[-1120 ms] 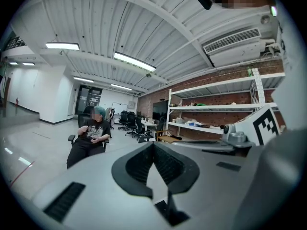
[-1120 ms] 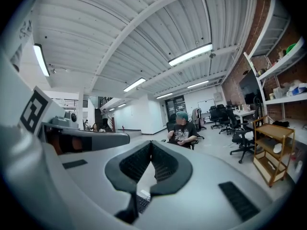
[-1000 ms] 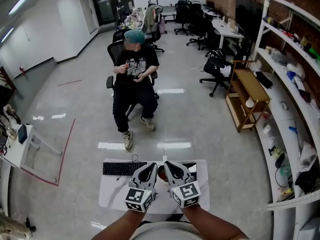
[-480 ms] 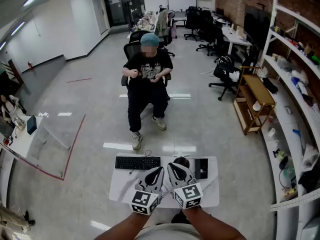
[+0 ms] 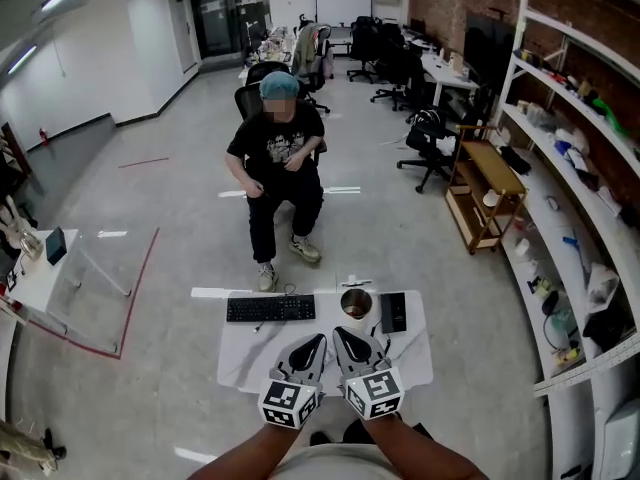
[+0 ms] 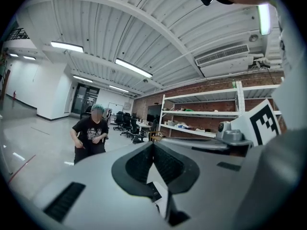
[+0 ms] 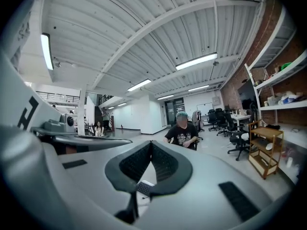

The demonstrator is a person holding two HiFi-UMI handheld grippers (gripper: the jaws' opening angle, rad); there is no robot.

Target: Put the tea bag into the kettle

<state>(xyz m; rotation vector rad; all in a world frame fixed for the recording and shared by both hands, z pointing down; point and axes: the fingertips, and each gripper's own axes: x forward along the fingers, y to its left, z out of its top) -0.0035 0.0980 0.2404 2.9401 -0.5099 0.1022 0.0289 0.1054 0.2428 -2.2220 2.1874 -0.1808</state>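
Behind the round steel kettle (image 5: 355,303), left gripper (image 5: 318,340) and right gripper (image 5: 338,332), jaws closed on nothing, now sit farther back; tea bag not visible.

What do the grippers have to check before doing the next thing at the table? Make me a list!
1. Left gripper empty: ok, jaws together, nothing between them.
2. Right gripper open for grabbing: not ok, jaws shut, empty.
3. Kettle upright on the table, top open: ok.
4. Tea bag spotted: cannot tell, too small to pick out.
5. Keyboard apart from the kettle: ok, it lies to the kettle's left in the head view.
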